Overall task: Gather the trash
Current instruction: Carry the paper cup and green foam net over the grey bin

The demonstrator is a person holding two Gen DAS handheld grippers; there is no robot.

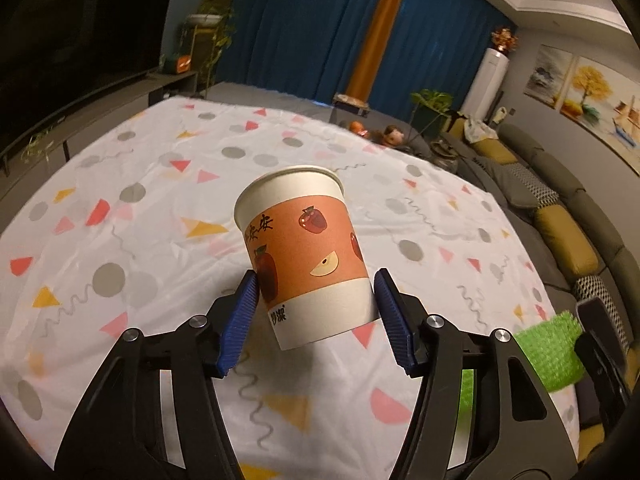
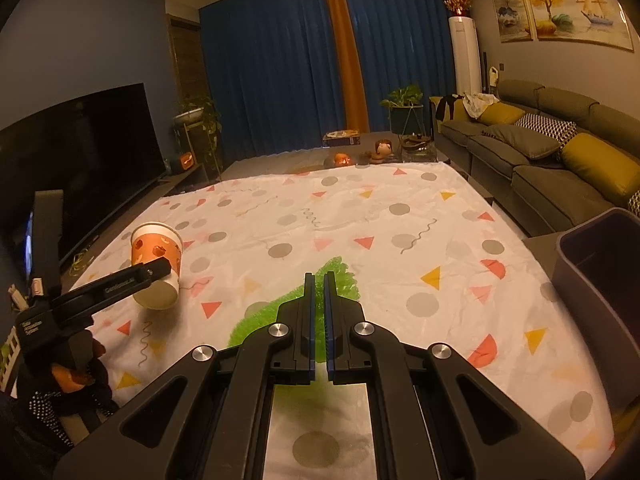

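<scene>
The left gripper [image 1: 316,280] has its blue ribbed pads closed partway against the lower sides of a white paper cup with an orange apple-printed band [image 1: 304,256], held tilted above the white patterned tablecloth [image 1: 160,184]. The right gripper [image 2: 319,292] has its jaws pressed nearly together on a piece of green mesh packing foam [image 2: 340,280]. A dark grey plastic bin [image 2: 600,276] stands at the cloth's right edge.

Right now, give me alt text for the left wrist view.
The left gripper holds a tilted orange-and-white paper cup above a patterned white sheet. A green mesh lies at lower right, with a sofa and blue curtains behind.
</scene>
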